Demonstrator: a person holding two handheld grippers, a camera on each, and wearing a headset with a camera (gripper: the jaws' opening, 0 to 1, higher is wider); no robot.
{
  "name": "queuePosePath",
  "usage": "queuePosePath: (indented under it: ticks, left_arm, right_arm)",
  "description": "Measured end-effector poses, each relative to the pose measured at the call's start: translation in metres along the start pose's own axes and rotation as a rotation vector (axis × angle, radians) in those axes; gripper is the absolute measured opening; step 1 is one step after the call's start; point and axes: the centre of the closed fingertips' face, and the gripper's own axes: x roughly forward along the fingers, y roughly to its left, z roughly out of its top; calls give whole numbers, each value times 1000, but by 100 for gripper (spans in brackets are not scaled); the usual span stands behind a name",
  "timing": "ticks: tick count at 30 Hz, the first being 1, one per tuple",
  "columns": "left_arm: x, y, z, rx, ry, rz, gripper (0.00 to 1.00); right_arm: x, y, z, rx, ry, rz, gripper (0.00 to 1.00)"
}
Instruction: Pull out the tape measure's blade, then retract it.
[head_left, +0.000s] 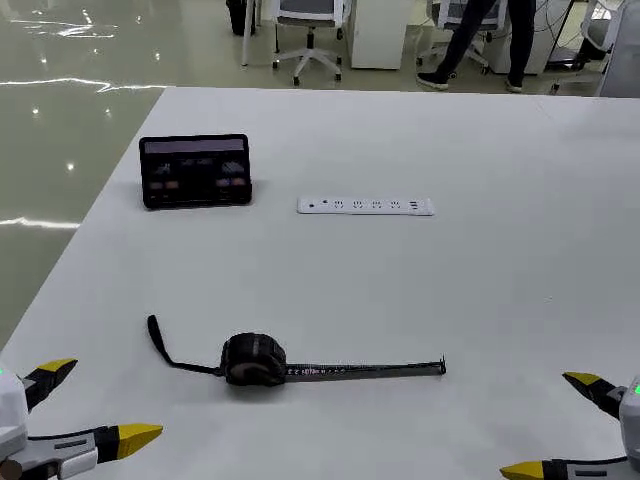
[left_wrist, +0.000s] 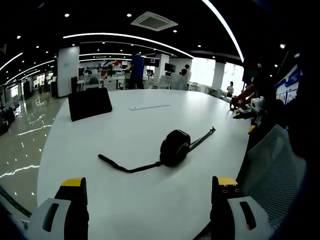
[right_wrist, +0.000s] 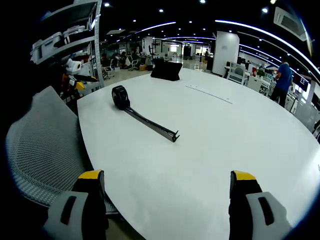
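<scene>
A broad white table (head_left: 420, 290) stands in an open office. Near its front edge lies one tape measure (head_left: 253, 360): a round black case with its dark blade (head_left: 365, 370) drawn out rightward and a strap (head_left: 165, 350) trailing left. Farther back are one black tablet (head_left: 195, 171) and one white power strip (head_left: 365, 206). The tape measure lies between the left gripper (head_left: 100, 400) and the right gripper (head_left: 550, 425), touching neither. Both grippers' jaws are spread and empty.
</scene>
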Motion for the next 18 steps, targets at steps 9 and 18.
queuePosePath:
  ticks: [9, 18]
  left_arm:
    - [-8, 1, 0, 1, -5, 8, 100]
    - [-7, -4, 1, -6, -16, 1, 100]
  right_arm:
    - [-18, -3, -13, 23, 15, -18, 99]
    - [-23, 2, -16, 29, 25, -19, 98]
